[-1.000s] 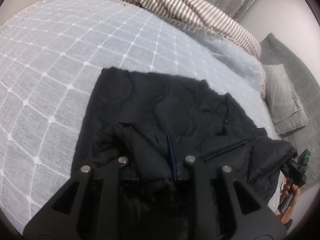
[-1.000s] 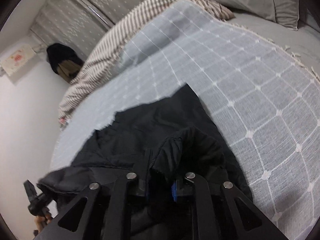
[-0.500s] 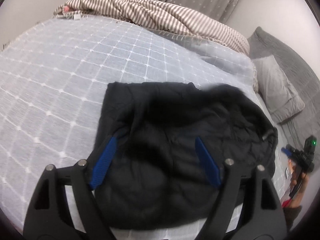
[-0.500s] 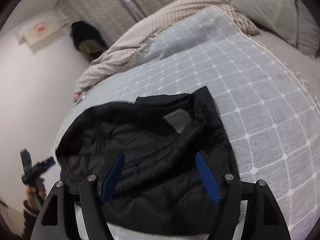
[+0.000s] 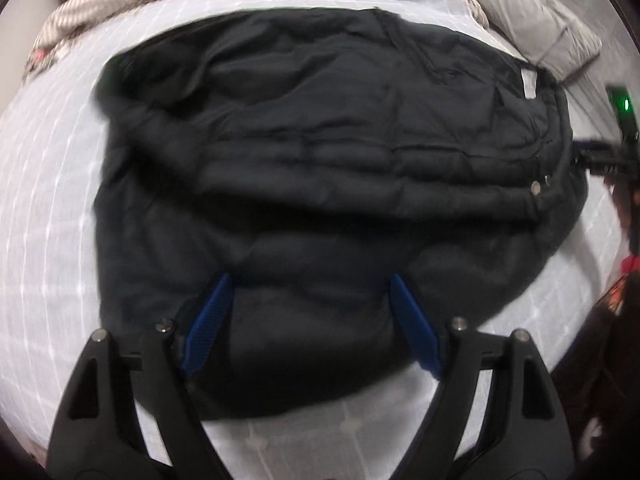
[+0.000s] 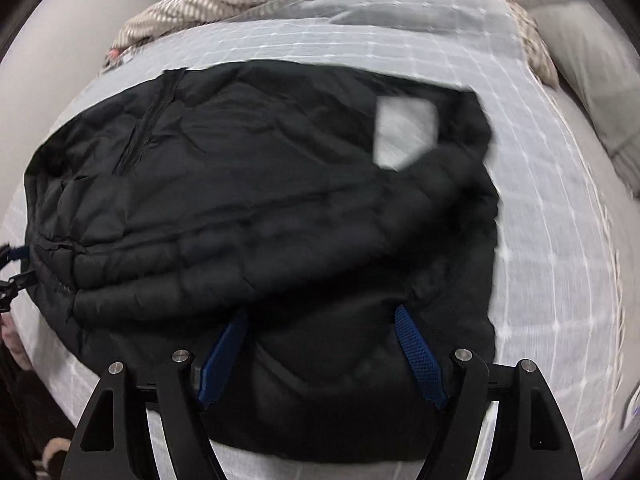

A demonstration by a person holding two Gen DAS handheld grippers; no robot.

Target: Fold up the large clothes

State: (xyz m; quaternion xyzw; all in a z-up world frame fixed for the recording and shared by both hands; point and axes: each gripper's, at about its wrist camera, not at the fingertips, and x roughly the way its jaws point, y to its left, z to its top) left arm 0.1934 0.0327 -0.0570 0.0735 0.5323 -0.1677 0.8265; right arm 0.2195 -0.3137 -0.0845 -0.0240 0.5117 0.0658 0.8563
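Left hand-held gripper (image 5: 308,320) spread wide and empty over the black puffer jacket (image 5: 320,168), which lies doubled over on the checked bed cover (image 5: 48,208), right hand-held gripper (image 6: 320,354) equally wide, so one fold looks done, tidying and perhaps another remaining.

A big bed (image 5: 44,184) with a white checked cover holds a puffy black jacket (image 5: 320,168), lying right ahead of the jaws. Past it lie a striped blanket (image 6: 224,4) and a grey pillow (image 5: 536,28).
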